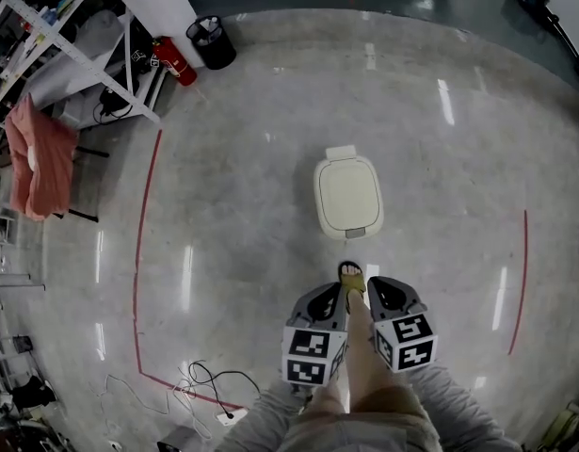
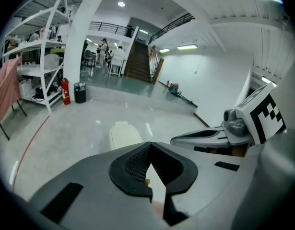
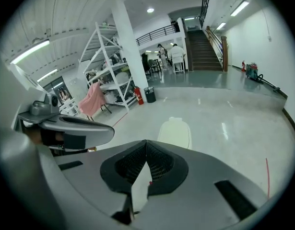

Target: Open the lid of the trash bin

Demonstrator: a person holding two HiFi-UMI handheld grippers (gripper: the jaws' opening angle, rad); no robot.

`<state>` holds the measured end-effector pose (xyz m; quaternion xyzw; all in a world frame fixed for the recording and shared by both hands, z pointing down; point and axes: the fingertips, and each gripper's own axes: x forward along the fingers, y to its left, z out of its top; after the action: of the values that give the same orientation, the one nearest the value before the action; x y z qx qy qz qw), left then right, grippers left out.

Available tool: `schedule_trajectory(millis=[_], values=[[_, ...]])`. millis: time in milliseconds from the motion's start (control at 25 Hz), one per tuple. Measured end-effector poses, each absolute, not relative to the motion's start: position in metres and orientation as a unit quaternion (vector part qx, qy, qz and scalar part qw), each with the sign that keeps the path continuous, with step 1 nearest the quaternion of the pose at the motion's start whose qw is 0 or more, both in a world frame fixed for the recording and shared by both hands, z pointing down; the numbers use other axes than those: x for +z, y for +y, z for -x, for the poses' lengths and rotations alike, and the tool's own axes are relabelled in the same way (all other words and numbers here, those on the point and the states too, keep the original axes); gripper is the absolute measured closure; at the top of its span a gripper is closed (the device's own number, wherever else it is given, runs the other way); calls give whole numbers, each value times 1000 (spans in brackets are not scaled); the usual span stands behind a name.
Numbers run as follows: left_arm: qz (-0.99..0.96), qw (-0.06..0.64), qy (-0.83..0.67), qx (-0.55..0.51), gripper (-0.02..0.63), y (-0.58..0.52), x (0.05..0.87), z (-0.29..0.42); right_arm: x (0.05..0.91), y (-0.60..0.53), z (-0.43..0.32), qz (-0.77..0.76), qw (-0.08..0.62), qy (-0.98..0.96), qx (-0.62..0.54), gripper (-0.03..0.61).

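The trash bin (image 1: 347,194) stands on the grey floor (image 1: 440,168) near the centre of the head view. Its cream lid (image 1: 346,186) lies flat and shut. A sandalled foot (image 1: 351,275) is at 6 o'clock from the bin, near its front edge but apart from it. The left gripper (image 1: 334,295) and the right gripper (image 1: 376,288) flank the leg at 6 o'clock, both clear of the bin. The left gripper view shows its jaws pressed together at the tips with nothing between them, and the right gripper view shows the same for its jaws. At 10 o'clock from the bin are a red fire extinguisher (image 1: 176,61) and a black basket (image 1: 211,41). A pink cloth (image 1: 40,158) hangs at 9 o'clock.
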<state>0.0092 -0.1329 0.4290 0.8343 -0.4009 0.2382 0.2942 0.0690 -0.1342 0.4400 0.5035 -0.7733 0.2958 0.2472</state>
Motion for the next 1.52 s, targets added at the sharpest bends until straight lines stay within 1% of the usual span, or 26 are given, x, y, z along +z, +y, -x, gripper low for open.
schedule_trajectory(millis=[280,800,1200,1520], values=[[-821,311,-400,264,609,-160,490,-24,508,-162,-80,-501,271,-757,321,581],[-776,361,-417,306,609,-192,605,-11,624,-211,-90,-503,315,-723,352,581],[-770,373,-408,320,609,-210,671,-24,700,-233,-90,-488,344,-713,368,581],[-760,385,-414,322,609,-214,705,-19,739,-244,-93,-484,358,-709,368,581]])
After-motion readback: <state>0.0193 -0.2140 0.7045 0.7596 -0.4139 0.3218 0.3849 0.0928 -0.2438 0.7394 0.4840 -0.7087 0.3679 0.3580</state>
